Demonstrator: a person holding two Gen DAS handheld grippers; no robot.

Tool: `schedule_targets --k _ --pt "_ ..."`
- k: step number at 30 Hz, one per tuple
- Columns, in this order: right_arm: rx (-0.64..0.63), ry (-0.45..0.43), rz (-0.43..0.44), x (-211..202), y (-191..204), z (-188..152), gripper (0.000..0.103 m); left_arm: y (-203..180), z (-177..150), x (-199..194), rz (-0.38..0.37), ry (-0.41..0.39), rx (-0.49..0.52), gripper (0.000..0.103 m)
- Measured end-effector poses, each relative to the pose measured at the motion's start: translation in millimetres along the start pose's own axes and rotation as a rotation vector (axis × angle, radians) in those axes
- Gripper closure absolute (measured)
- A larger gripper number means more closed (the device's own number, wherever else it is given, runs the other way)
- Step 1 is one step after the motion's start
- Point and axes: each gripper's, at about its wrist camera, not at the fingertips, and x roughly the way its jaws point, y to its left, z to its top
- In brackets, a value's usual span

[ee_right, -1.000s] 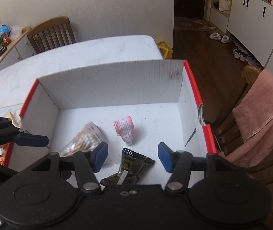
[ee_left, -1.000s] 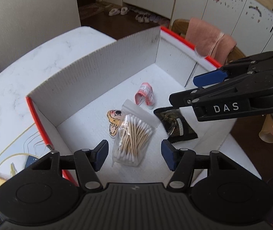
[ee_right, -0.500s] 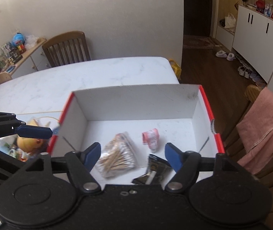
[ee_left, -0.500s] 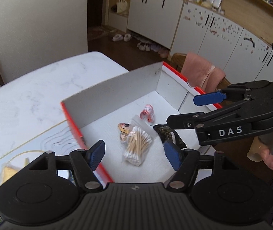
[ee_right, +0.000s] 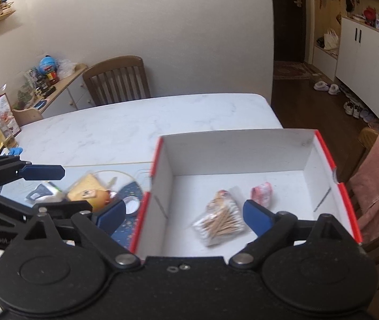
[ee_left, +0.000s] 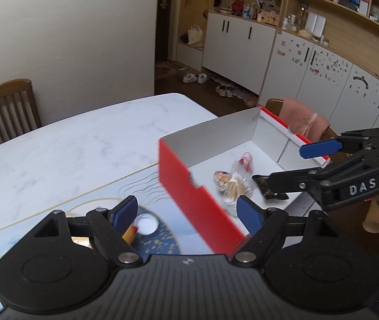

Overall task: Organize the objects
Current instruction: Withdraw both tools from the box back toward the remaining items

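A red-and-white cardboard box (ee_left: 184, 189) (ee_right: 237, 138) stands on the table. In it lie a bag of cotton swabs (ee_left: 236, 186) (ee_right: 221, 224), a small pink packet (ee_left: 245, 158) (ee_right: 261, 193), an orange cartoon packet (ee_left: 221, 177) and a dark packet (ee_left: 262, 182). My left gripper (ee_left: 186, 212) (ee_right: 56, 189) hangs over the box's left wall, its jaws opening with nothing between them. My right gripper (ee_right: 184, 216) (ee_left: 288, 164) is above the box's near side, jaws also opening and empty.
On a blue mat (ee_left: 160, 237) left of the box lie a white round lid (ee_left: 145, 224) (ee_right: 132, 202) and a yellow packet (ee_right: 88, 186). A pink towel (ee_left: 301, 120) (ee_right: 376, 176) hangs over a chair at the right. A wooden chair (ee_right: 117, 80) stands beyond the marble table (ee_left: 56, 149).
Both grippers have risen and drawn back from the box, and their jaws have widened. The left view has swung left, so the box's red outer wall and the mat now show.
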Motion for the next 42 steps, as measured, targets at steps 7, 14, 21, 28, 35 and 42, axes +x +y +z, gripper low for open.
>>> schedule_targets --k 7,14,21,28,35,42 --pt "-0.047 -0.004 0.011 -2.7 40.5 -14.8 0.005 34.0 -24.2 -28.3 0.008 -0.022 -0.029 0.015" --pt "-0.056 0.009 0.028 2.5 75.4 -23.7 0.005 73.4 -51.2 -50.8 0.027 -0.034 -0.116 0.0" --pt "-0.062 0.028 0.043 12.6 108.3 -33.4 0.005 103.0 -88.7 -62.9 0.043 -0.021 -0.137 0.0" --pt "-0.068 0.055 0.047 25.4 135.1 -44.7 0.005 115.9 -127.9 -65.9 0.101 0.006 -0.065 0.0" --pt "-0.064 0.067 0.028 43.9 149.6 -55.2 0.005 120.9 -153.5 -47.4 0.144 0.045 -0.086 0.0" --pt "-0.07 0.095 0.018 70.8 157.8 -64.6 0.005 113.2 -167.8 -13.2 0.213 0.096 -0.093 0.0"
